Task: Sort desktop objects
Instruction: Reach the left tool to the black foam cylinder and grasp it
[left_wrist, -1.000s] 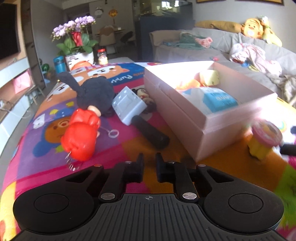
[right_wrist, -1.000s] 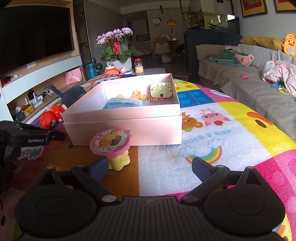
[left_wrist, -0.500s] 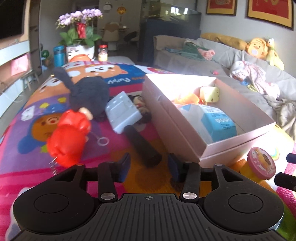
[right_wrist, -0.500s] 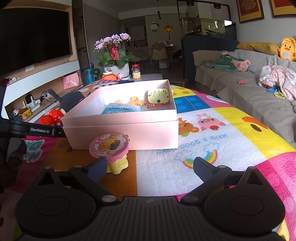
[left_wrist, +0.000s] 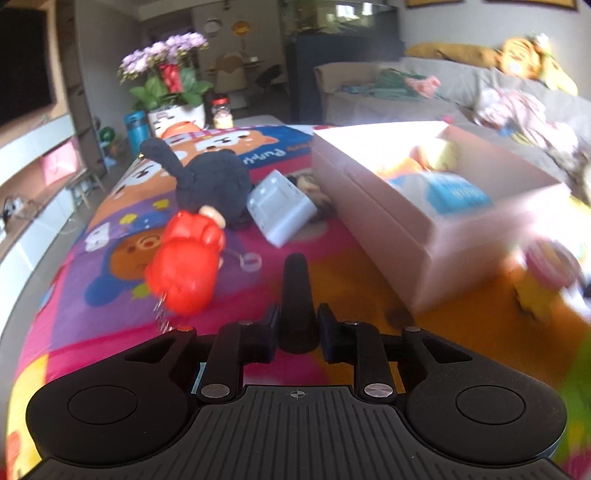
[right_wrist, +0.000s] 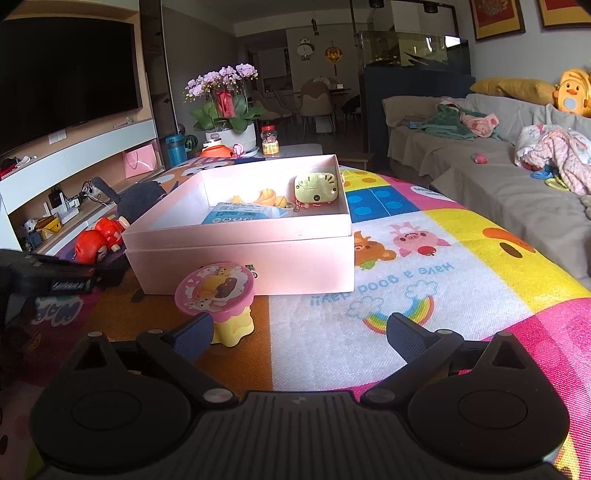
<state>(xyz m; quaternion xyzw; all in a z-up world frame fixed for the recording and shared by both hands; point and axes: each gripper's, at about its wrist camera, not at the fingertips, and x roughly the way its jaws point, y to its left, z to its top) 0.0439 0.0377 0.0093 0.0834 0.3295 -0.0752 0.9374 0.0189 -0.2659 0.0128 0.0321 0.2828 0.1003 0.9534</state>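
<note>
— Left claw (left_wrist: 297, 326): we grip a black handle (left_wrist: 296, 291), its fingers closed on it, beside the pink box (left_wrist: 388, 218).
— Right claw (right_wrist: 299, 334): we hold it wide open, gripping nothing, behind the pink-topped toy (right_wrist: 218, 295).

A big table has a bright cartoon mat (right_wrist: 424, 258) on top. On the mat sit a pink box (right_wrist: 258, 254), a red toy (left_wrist: 184, 266), a black plush (left_wrist: 210, 184) and a little yellow stool toy (right_wrist: 221, 302).
</note>
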